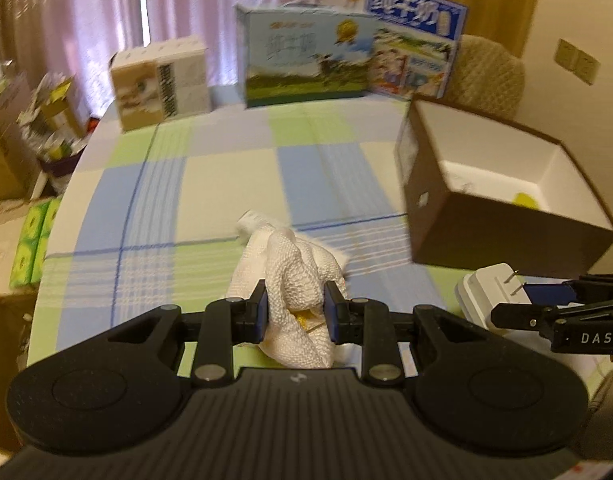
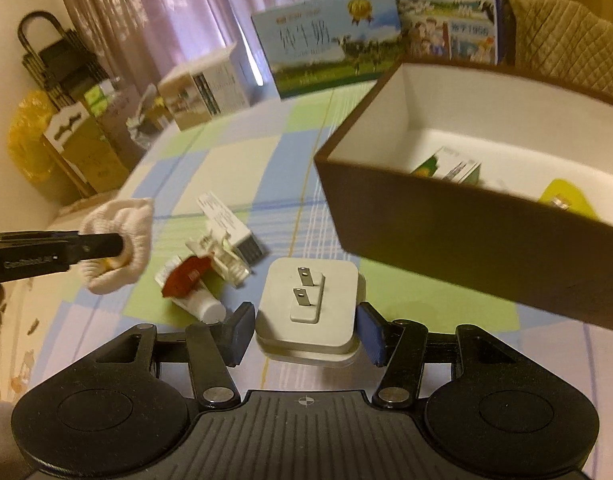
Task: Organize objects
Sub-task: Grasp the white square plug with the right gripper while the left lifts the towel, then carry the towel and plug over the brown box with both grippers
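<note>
Checked tablecloth [image 2: 242,168] fills both views; low centre in the left view, the left gripper [image 1: 295,312] pinches a white cloth [image 1: 294,276]; the right gripper [image 2: 302,332] brackets the charger [image 2: 310,304], prongs up, though contact is unclear. Box [image 2: 446,232] lies upper right of both, nearer the right gripper, its mouth open.

We see a round surface [image 1: 234,168] under a checked cloth of blue, green and cream squares. At its far edge stand a beige carton [image 1: 160,82], a milk carton [image 1: 306,56] with a meadow print, and a blue milk carton [image 1: 416,40] just beside it; a brown open box [image 2: 466,232] with a white inside sits to the right. Nearer, we note a small white box [image 2: 228,226], a white plastic clip [image 2: 226,262] and a red-and-white tube [image 2: 190,286] close together on the cloth.
</note>
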Motion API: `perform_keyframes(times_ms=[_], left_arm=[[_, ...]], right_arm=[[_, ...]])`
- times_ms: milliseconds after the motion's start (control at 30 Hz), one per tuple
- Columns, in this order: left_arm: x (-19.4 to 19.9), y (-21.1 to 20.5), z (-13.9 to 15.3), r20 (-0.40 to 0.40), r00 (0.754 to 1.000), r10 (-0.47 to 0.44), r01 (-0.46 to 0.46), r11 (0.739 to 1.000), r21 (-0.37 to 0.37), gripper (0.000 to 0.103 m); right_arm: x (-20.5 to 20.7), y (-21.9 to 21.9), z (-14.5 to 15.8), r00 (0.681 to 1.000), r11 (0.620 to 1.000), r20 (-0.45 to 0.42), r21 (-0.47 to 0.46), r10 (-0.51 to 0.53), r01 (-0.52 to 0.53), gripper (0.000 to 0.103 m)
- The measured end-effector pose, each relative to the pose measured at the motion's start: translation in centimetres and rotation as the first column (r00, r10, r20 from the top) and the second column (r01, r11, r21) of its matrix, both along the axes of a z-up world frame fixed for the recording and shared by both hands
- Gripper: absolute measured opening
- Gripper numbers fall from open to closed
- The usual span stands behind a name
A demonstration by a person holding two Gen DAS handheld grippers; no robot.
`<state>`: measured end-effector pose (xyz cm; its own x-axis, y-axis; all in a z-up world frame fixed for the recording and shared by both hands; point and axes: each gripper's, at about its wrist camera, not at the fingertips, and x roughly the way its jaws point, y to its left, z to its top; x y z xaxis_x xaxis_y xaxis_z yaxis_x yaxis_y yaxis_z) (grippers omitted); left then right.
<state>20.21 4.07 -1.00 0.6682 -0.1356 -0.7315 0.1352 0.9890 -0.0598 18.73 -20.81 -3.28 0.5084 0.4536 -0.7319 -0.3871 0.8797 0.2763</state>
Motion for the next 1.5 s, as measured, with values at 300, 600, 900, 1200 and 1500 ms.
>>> perform_keyframes(times_ms=[300,600,900,1200,1500], left_arm=[[1.0,-5.4,3.7,0.075,0.99,-0.116,0.116,0.993,-0.002,0.024],[3.4,-12.9,5.1,0.11,0.963,-0.248,0.249,0.968,0.001,0.024],[7.0,-20.2,4.5,0.083,0.932,-0.352,0.353,0.935,-0.006,0.024],[10.4,-26.3,2.6,0.04,0.908,-0.416,0.414,0.909,0.045,0.024],[14.4,-28.9,0.8,0.001,0.908,-0.418,0.417,0.905,0.079,0.024]], right_arm=[[-0.9,-4.8,4.3,0.995,0.997,0.075,0.053,-0.061,0.057,0.052],[0.8,-11.4,7.4,0.975,0.979,0.112,0.094,-0.191,0.181,0.052],[4.9,-18.3,7.4,0.94,0.942,0.081,0.087,-0.331,0.324,0.052],[9.2,-21.8,5.4,0.922,0.924,0.053,0.048,-0.382,0.38,0.052],[13.8,-21.9,2.6,0.927,0.926,0.055,-0.054,-0.371,0.374,0.052]])
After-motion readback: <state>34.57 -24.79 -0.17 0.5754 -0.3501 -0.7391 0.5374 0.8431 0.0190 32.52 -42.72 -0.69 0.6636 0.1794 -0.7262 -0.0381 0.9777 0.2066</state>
